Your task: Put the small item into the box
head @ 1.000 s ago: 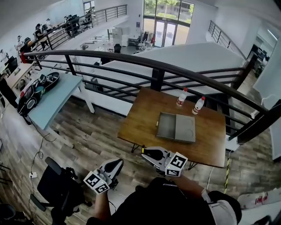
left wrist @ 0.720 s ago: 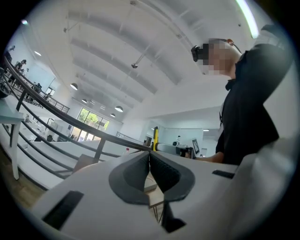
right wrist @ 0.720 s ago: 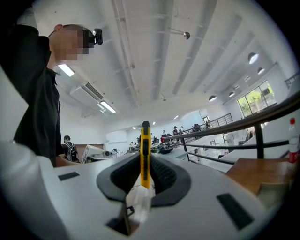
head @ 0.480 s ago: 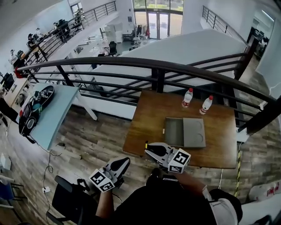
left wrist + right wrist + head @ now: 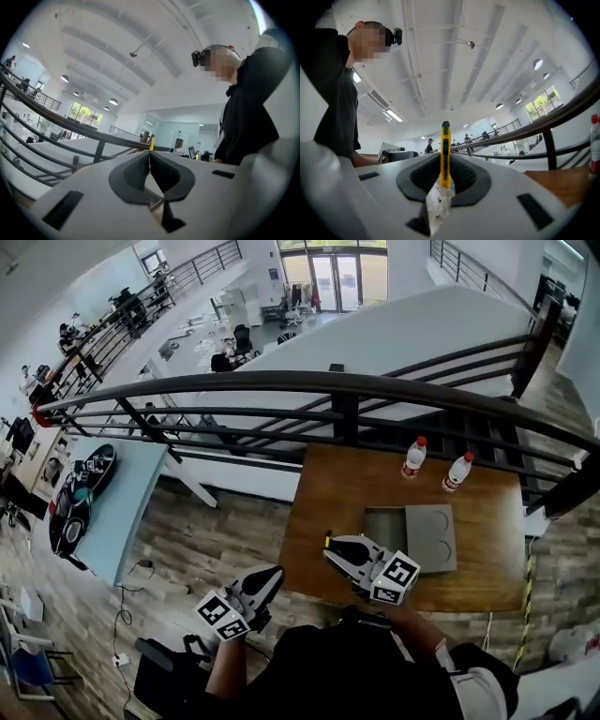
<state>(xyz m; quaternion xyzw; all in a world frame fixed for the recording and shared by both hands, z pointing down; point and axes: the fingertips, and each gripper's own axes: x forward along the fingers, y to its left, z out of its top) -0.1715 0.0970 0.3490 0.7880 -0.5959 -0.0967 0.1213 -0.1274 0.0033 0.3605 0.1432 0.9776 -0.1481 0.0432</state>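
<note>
right tool (image 5: 334, 546) clamps yellow knife (image 5: 445, 150) (upright) | left tool (image 5: 275, 572) clenched empty, beside table (image 5: 328, 498)

Open grey box (image 5: 384, 527) on wooden table (image 5: 337, 493), mouth facing up and free for entry from above. Flat lid (image 5: 433, 538) takes up room at box's 3 o'clock. Bare tabletop at 9 to 11 o'clock: wide lane. First bottle (image 5: 413, 457) at 12 o'clock, second bottle (image 5: 458, 472) at 1 o'clock, both near far edge. Black railing (image 5: 337, 390) closes off room beyond. Right gripper (image 5: 336, 547), clamped on yellow utility knife (image 5: 327, 540), hangs at box's 8 o'clock, lane to box open.
</note>
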